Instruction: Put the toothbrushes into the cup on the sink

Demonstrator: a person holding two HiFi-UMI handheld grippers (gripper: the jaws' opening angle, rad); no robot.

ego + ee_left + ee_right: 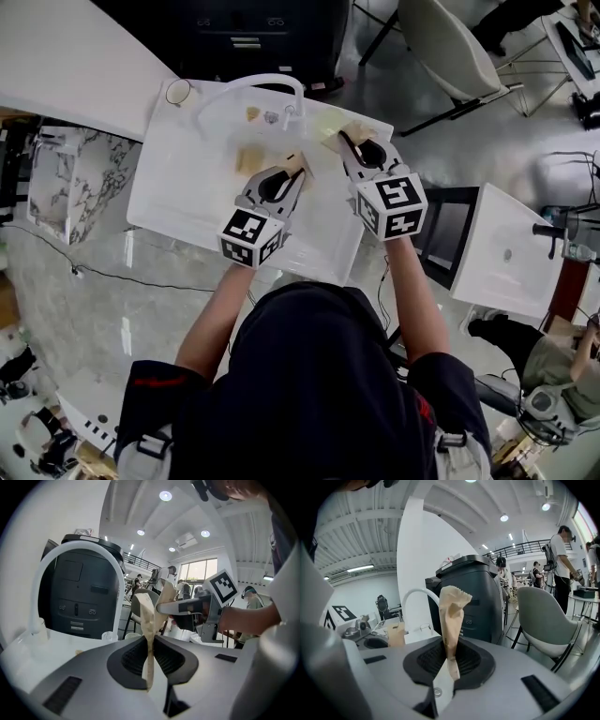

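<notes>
Over the white sink (164, 202) I hold both grippers side by side. My left gripper (286, 176) is shut on a tan paper-wrapped toothbrush (149, 630) that stands up between the jaws. Shut likewise, my right gripper (359, 150) clamps a second tan paper-wrapped toothbrush (451, 620) with a serrated top edge. The clear cup (177, 91) stands on the sink's far left corner, beside the base of the white faucet (267, 82). From the right gripper view the cup (424, 628) is ahead, left of the packet. Another tan packet (248, 159) lies in the basin.
Small bits (254, 113) lie near the faucet in the basin. A dark machine (476, 597) stands behind the sink. A grey chair (448, 47) is to the far right, a white counter (66, 56) to the far left, and a white unit (511, 253) at the right.
</notes>
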